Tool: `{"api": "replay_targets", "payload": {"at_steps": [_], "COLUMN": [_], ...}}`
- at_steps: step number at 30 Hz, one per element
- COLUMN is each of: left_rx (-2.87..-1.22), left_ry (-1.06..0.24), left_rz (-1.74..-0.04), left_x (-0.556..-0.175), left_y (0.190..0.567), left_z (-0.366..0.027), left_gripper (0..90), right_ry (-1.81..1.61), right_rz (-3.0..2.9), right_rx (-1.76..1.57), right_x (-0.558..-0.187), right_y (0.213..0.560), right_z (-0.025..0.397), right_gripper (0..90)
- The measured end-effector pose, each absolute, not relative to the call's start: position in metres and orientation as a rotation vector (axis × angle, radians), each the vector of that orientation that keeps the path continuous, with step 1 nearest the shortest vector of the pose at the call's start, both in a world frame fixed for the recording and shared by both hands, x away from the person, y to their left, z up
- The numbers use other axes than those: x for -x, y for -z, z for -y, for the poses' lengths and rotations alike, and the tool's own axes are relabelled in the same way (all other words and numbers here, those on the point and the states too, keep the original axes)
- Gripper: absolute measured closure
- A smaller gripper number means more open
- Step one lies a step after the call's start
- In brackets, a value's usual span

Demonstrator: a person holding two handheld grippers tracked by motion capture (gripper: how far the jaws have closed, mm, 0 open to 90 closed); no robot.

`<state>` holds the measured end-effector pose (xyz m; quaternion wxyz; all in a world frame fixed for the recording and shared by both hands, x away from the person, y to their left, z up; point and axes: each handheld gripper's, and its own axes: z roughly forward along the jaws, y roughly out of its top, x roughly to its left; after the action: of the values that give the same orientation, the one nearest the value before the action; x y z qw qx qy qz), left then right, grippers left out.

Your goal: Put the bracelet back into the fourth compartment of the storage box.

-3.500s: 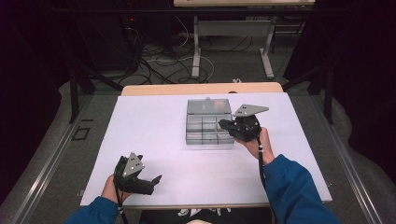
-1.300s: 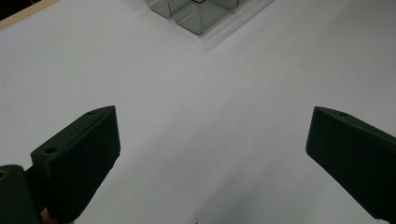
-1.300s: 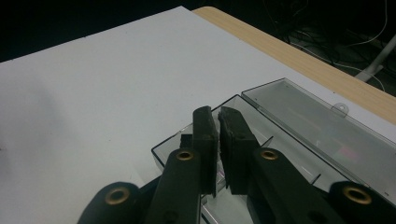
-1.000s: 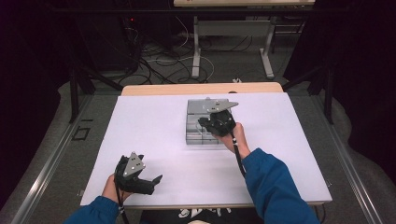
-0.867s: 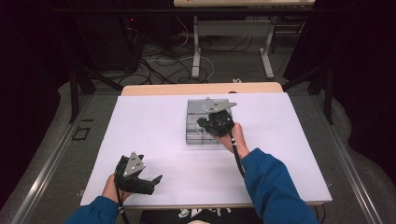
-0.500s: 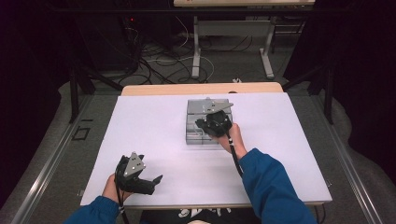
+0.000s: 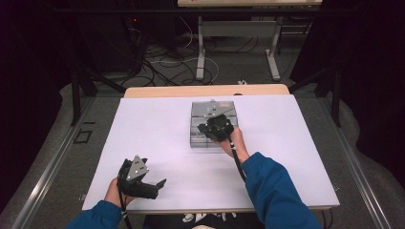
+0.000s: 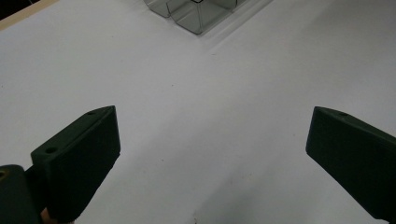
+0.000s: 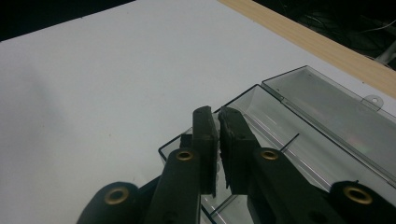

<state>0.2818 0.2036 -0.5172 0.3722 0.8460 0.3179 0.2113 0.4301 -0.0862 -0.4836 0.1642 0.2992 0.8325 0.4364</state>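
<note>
On the white-covered desk [image 7: 157, 138], a clear plastic compartment box [image 7: 198, 136] sits just past the centre toward 12 o'clock, its lid [image 9: 336, 112] swung open on the far side. The right gripper [image 7: 216, 128] hovers over the box's near compartments, jaws pressed nearly together with a sliver of gap; nothing can be made out between them, so it looks clenched on air, though a very thin item could escape notice. The left gripper [image 7: 143, 183] rests at about 7 o'clock near the desk's front edge, well apart from the box, jaws spread wide and released. The likeliest trouble, as a judgement: the light box could skid or tip if the closed jaws push down on a divider or catch a wall, since nothing steadies it and the other hand is far off. The open lid might also be knocked by the gripper's body. From the high view the gripper and hand [image 7: 234, 140] cover much of the box, so its contents are hidden; through the transparent walls, compartments seen in the right gripper view appear empty, but reflections make that uncertain.
</note>
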Motion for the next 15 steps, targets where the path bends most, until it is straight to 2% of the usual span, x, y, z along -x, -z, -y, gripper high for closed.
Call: {"api": "replay_targets", "payload": {"at_steps": [15], "left_rx": [-2.179], "left_ry": [-0.533], "left_rz": [-0.807], "left_x": [-0.282], "left_y": [0.517], "left_z": [-0.204], "left_gripper": [3.0], "right_ry": [-1.205], "right_rz": [-2.398], "right_rx": [-0.832], "right_x": [-0.433], "right_y": [0.495], "right_z": [0.073], "right_gripper": [85.2]}}
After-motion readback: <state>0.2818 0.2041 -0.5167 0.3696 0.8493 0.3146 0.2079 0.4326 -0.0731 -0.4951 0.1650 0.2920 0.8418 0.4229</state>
